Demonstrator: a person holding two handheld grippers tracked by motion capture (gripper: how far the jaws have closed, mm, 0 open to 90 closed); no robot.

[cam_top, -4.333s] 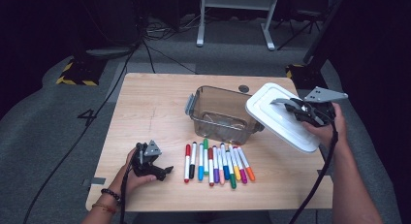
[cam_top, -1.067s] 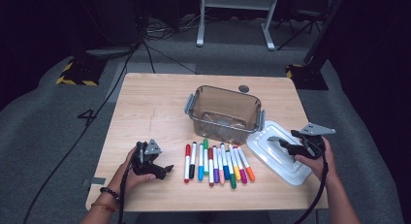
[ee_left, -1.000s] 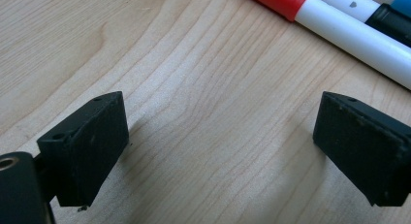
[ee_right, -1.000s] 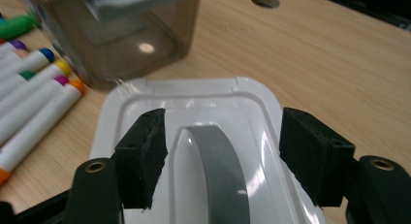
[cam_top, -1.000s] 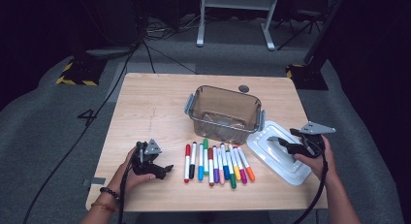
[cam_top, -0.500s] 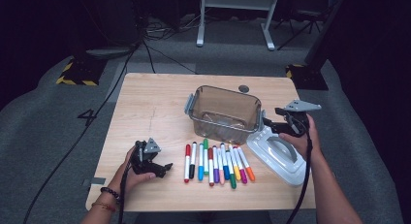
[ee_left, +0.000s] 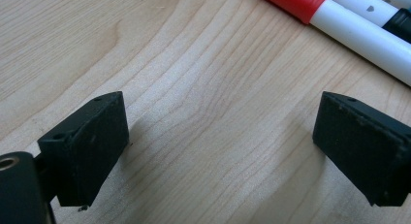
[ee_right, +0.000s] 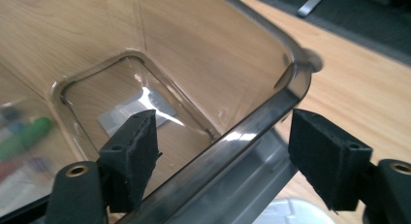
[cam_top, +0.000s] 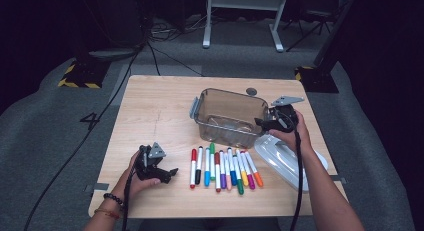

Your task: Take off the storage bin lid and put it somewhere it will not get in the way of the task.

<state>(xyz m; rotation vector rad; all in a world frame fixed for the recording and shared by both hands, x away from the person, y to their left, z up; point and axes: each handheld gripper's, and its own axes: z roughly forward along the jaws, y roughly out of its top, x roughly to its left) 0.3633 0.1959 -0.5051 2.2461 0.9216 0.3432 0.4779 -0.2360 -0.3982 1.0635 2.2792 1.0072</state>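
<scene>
Your black two-jaw left gripper (cam_top: 172, 171) bore a grey three-cornered plate, as did the matching black right gripper (cam_top: 260, 123). Both had blocky, matte jaw pads with small screw holes. Black cables trailed from each. You wore beaded bracelets (cam_top: 111, 199) on your left wrist.

The right gripper (cam_top: 264, 124) has left the lid (cam_top: 290, 158) on the table. Its jaws, just opened wider, now straddle the clear bin's rim (ee_right: 252, 136).
</scene>
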